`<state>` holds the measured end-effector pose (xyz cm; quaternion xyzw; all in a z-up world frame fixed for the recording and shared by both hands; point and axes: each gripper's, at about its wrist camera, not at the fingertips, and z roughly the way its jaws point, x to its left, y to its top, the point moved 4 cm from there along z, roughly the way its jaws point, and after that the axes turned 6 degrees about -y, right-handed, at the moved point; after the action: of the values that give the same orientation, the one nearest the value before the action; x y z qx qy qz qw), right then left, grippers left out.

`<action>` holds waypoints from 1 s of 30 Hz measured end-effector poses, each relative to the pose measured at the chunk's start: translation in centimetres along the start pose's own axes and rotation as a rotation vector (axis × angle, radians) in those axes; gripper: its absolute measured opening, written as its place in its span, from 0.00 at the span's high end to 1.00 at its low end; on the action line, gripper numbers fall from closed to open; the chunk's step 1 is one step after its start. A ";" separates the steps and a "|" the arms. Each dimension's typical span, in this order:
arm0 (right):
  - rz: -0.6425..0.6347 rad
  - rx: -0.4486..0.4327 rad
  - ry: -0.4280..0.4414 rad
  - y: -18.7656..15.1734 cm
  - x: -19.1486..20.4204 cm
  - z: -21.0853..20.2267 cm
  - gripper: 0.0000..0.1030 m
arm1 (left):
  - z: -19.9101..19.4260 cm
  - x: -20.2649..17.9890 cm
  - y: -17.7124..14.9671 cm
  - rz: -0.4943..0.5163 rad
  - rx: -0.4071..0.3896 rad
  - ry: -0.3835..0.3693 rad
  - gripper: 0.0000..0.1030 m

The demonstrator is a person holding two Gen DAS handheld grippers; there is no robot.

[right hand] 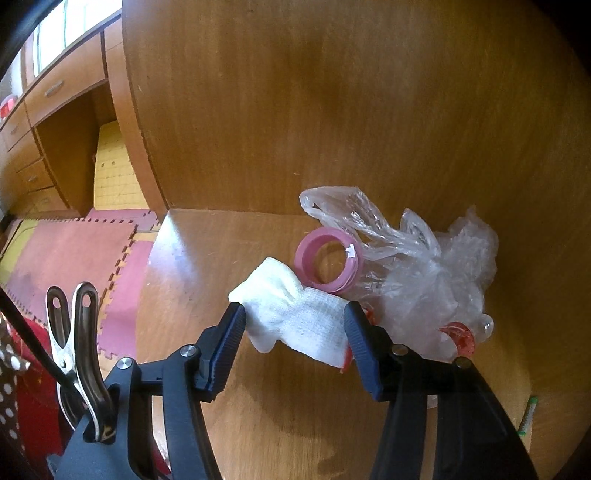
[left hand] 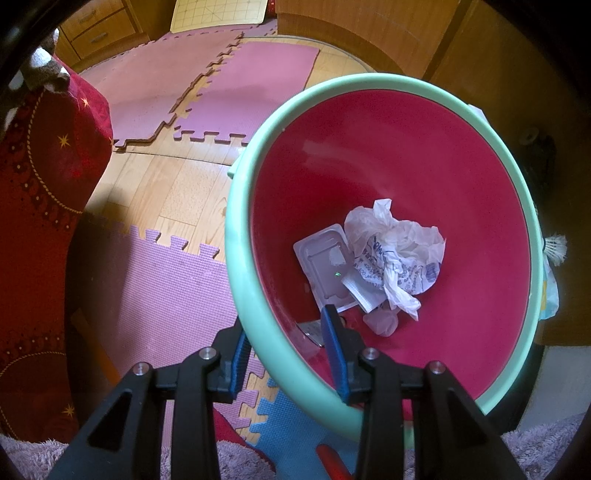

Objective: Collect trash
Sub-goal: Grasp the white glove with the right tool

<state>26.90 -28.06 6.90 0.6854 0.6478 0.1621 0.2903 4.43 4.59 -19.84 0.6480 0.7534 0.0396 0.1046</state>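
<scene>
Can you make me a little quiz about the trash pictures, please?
1. True or false: the left gripper is clamped on the green rim of the bin.
2. What lies beside the pink tape roll? A) a clear plastic bag B) a banana C) a book
3. Fill in: the white cloth lies between the right gripper's ____.
Key: 1 true; 2 A; 3 fingers.

Wooden floor (left hand: 192, 184), pink foam mats (left hand: 155, 85), wooden drawers (right hand: 33, 122), sunlit window (right hand: 55, 33)
</scene>
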 end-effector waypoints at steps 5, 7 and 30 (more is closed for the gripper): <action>-0.012 0.010 -0.010 0.0 0.3 0.1 0.50 | 0.0 0.1 0.0 0.001 -0.001 0.001 0.63; -0.014 0.009 -0.010 0.1 0.4 0.1 0.56 | 0.0 0.1 0.0 0.002 -0.001 0.001 0.63; -0.066 -0.021 0.020 -1.6 1.7 -1.7 0.85 | 0.0 0.0 0.1 0.002 0.000 -0.001 0.63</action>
<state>24.84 -26.08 6.98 0.6589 0.6714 0.1659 0.2960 4.51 4.65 -19.79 0.6487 0.7528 0.0394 0.1049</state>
